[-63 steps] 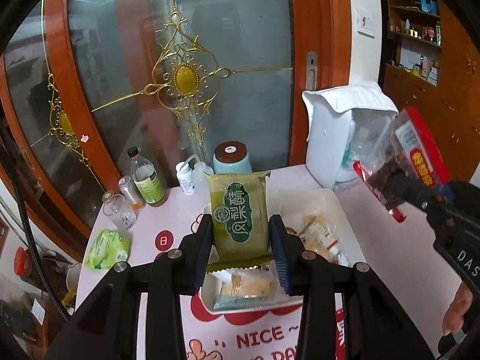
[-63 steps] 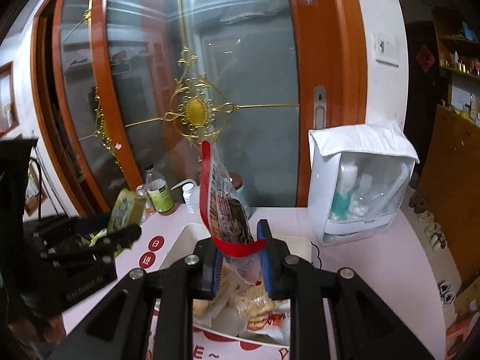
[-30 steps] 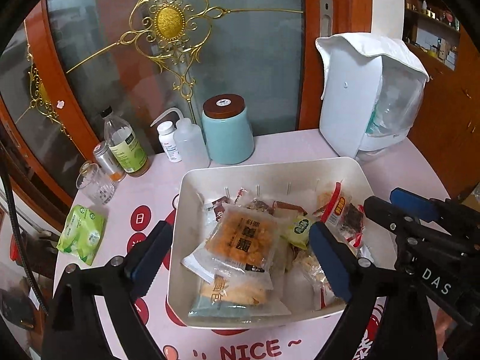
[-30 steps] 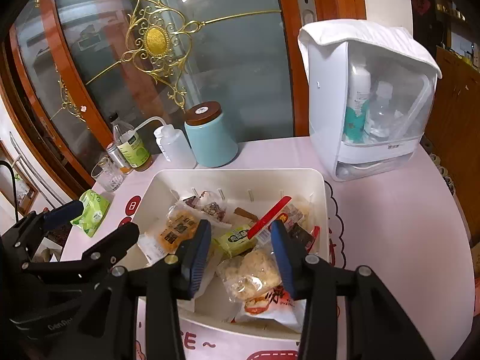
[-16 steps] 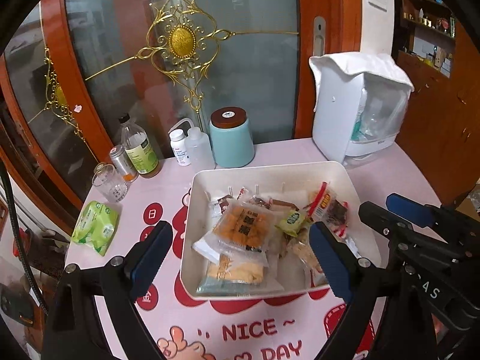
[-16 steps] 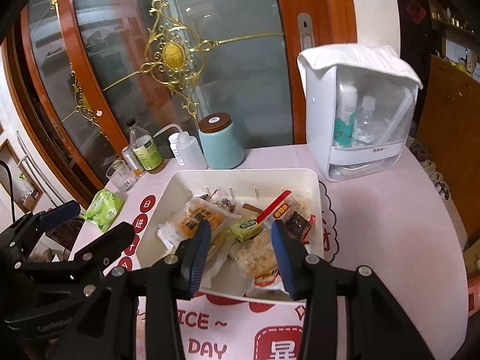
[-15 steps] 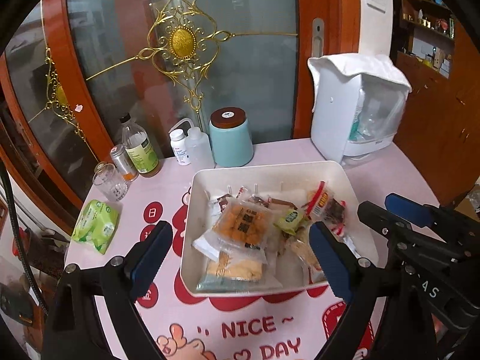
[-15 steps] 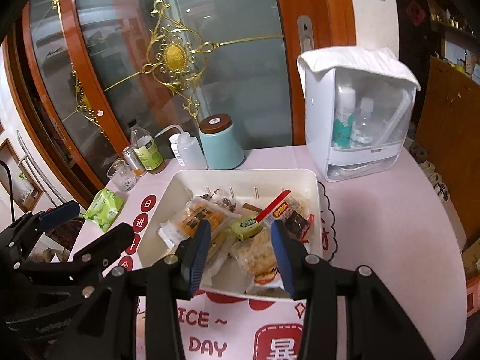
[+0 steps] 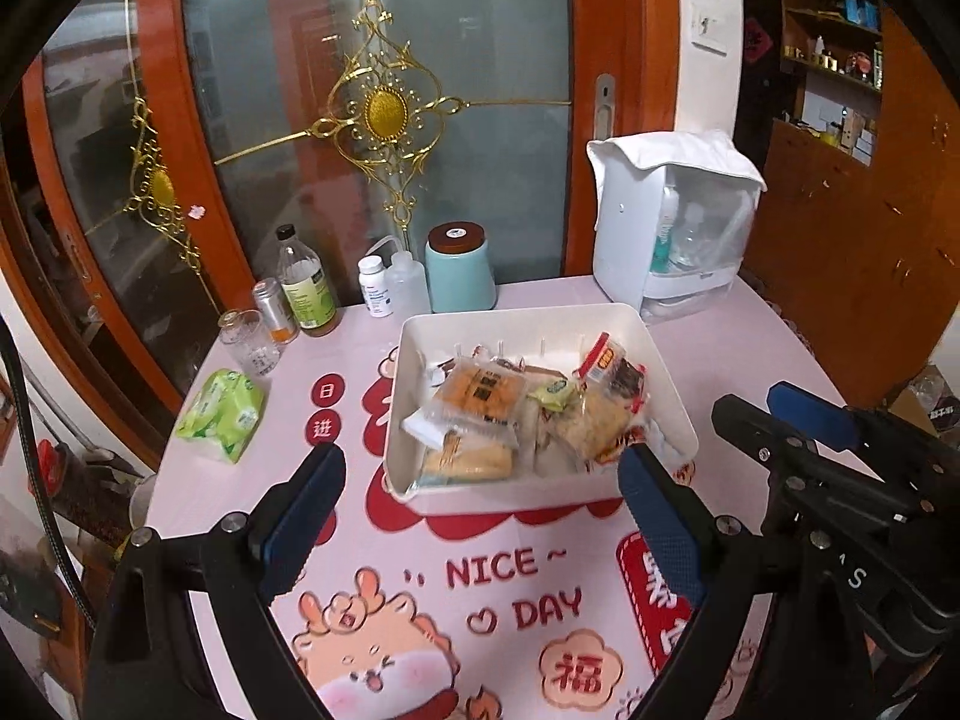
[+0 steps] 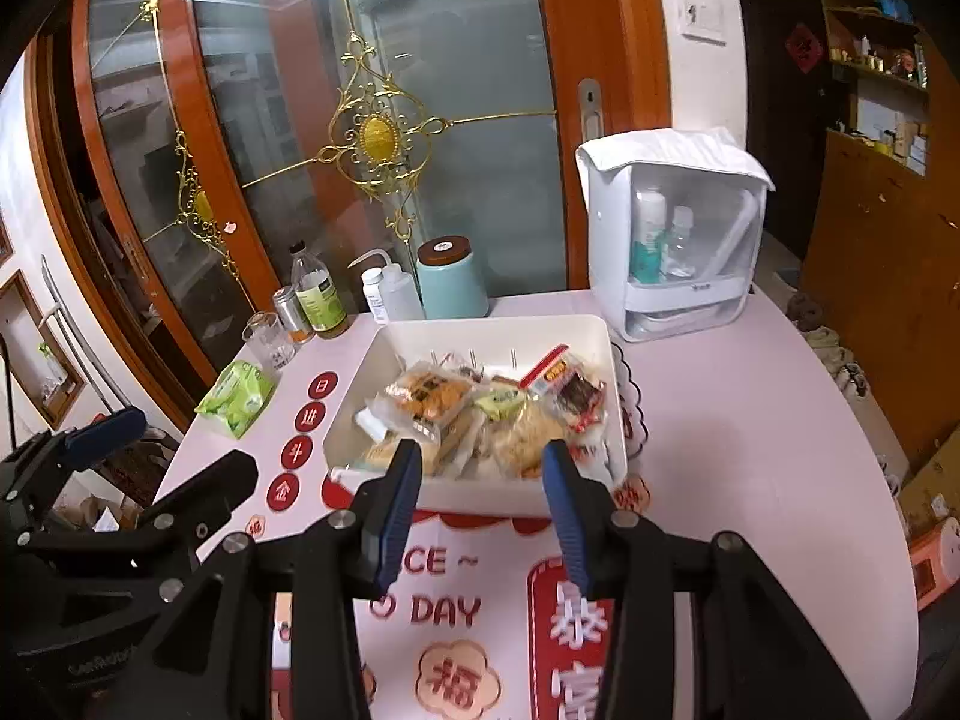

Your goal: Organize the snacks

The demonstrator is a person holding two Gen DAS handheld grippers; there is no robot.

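Note:
A white bin (image 9: pixel 522 318) (image 10: pixel 594 324) on the pink table holds several snack packets, among them an orange one (image 9: pixel 483 390) (image 10: pixel 429 393), a small green one (image 9: pixel 555 393) and a red-edged one (image 9: pixel 603 357) (image 10: pixel 549 369). My left gripper (image 9: pixel 480 498) is open and empty, raised in front of the bin. My right gripper (image 10: pixel 480 474) is open and empty, also in front of the bin. The right gripper also shows at the right of the left wrist view (image 9: pixel 798 420).
Behind the bin stand a teal canister (image 9: pixel 459 267), white bottles (image 9: pixel 384 282), a green-label bottle (image 9: pixel 306 285), a can and a glass (image 9: pixel 249 342). A green tissue pack (image 9: pixel 222 414) lies left. A white cabinet (image 9: pixel 672 222) stands right. A glass door is behind.
Both grippers let go of their packets into the bin, opened, and have pulled back and up from it; the green packet and red-edged packet now lie in the bin.

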